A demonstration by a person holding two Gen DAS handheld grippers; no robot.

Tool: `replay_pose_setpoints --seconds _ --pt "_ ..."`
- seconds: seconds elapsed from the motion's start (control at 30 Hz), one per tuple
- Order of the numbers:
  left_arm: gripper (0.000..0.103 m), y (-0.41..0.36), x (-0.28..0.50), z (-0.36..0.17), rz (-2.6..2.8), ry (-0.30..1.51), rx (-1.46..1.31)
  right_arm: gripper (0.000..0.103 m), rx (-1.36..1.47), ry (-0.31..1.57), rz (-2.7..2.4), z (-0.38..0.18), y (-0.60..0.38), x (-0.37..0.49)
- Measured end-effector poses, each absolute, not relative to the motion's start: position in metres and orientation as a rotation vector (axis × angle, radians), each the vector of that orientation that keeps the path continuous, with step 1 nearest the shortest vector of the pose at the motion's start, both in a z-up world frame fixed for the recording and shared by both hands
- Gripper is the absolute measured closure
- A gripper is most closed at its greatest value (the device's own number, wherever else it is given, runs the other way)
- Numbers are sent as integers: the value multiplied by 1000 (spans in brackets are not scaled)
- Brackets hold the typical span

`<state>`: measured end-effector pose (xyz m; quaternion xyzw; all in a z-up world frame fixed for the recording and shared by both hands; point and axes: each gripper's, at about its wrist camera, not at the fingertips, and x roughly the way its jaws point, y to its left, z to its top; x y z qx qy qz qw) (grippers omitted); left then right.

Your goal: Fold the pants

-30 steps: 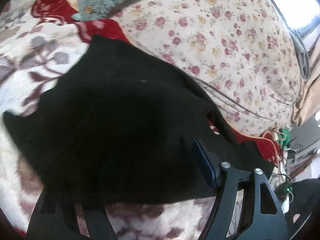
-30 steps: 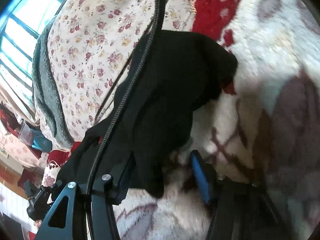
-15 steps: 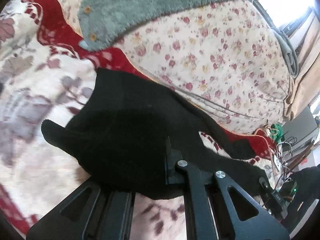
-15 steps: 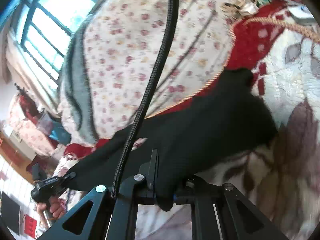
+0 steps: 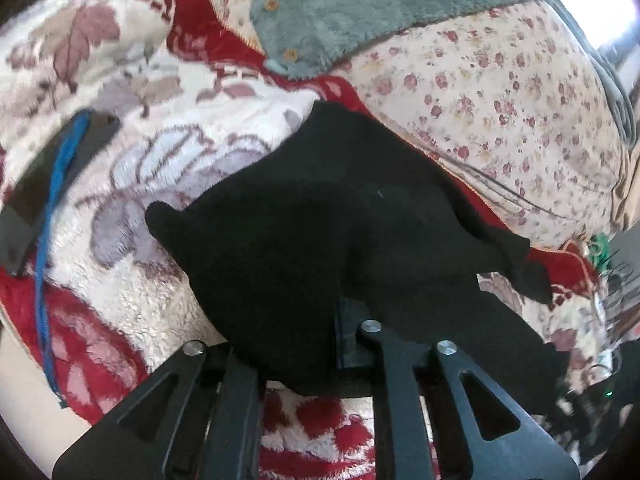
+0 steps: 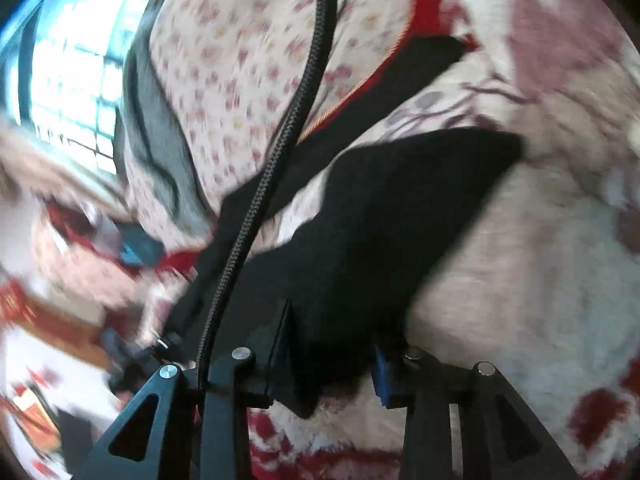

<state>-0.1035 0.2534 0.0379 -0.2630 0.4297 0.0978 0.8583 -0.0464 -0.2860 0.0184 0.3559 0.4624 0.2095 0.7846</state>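
The black pants (image 5: 320, 216) lie bunched on a fluffy red and white patterned blanket (image 5: 132, 288). My left gripper (image 5: 296, 344) is shut on a thick fold of the pants at the near edge, holding it lifted. In the right wrist view the pants (image 6: 392, 208) stretch away from me, one leg trailing to the upper right. My right gripper (image 6: 332, 364) has its jaws around the near end of the cloth, with a gap between the pads. The right view is motion blurred.
A floral quilt (image 5: 500, 92) and a grey-green fleece garment (image 5: 360, 12) lie behind the pants. A blue cord (image 5: 52, 216) crosses a dark object at the left. A black braided cable (image 6: 280, 140) hangs across the right wrist view. A bright window (image 6: 68, 92) is at far left.
Both grippers closed on the pants from open a second ago. The left lifted and pulled its fold back toward me. The right swung, and its jaws now stand wider than half a second ago.
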Motion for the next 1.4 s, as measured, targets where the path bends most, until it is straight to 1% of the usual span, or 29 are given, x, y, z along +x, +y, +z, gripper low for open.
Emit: replay_pose_setpoints --seconds 0.03,0.07,0.1,0.17,0.27,0.33,0.37,0.4,0.5,0.53,0.57,0.6,0.73,0.8,0.83,0.87,0.9,0.93,1.0,1.1,1.2,1.3,1.4 --pt "87 253 -105 41 205 898 -541 64 762 975 415 22 -296 -47" --pt "87 250 -108 46 205 890 -536 61 763 960 383 24 -305 -46" --pt "86 250 -111 49 206 885 -534 60 772 953 369 24 -313 -43" --pt "86 246 -121 60 245 867 -511 59 760 955 343 26 -320 -37" --pt "86 241 -140 78 307 809 -421 59 629 929 255 41 -334 -32" --pt "81 239 -150 87 319 790 -392 58 606 923 236 44 -340 -30" --pt "73 236 -154 92 306 774 -384 55 619 940 242 42 -341 -27" --pt "67 232 -155 96 292 762 -378 55 644 963 265 36 -342 -22" --pt "62 211 -152 108 212 739 -357 55 640 1017 315 26 -326 -6" --pt "62 201 -149 110 177 740 -349 61 625 1021 338 24 -321 -3" --pt "62 191 -145 111 146 747 -339 78 622 1018 376 25 -313 -1" --pt "62 181 -141 111 125 757 -329 81 619 995 436 34 -302 0" --pt "62 136 -115 98 5 819 -324 82 552 870 603 80 -251 5" --pt "62 111 -103 88 -55 848 -329 76 574 884 728 87 -221 15" --pt "62 97 -99 82 -79 864 -325 66 578 920 772 85 -212 16" --pt "62 82 -93 75 -111 888 -315 61 567 984 808 81 -200 20" --pt "62 71 -90 71 -133 901 -308 61 535 1033 821 78 -192 20" --pt "62 62 -88 65 -154 914 -305 61 499 1032 819 78 -191 18" --pt "62 49 -83 57 -183 937 -297 61 460 963 737 82 -210 9" --pt "62 43 -74 50 -191 958 -296 58 451 945 643 76 -240 2" --pt "62 46 -71 46 -180 965 -318 57 457 1001 610 53 -253 1" --pt "62 52 -69 42 -162 979 -346 56 509 1031 684 36 -235 10" --pt "62 54 -69 39 -149 988 -343 57 451 1031 740 32 -205 17"
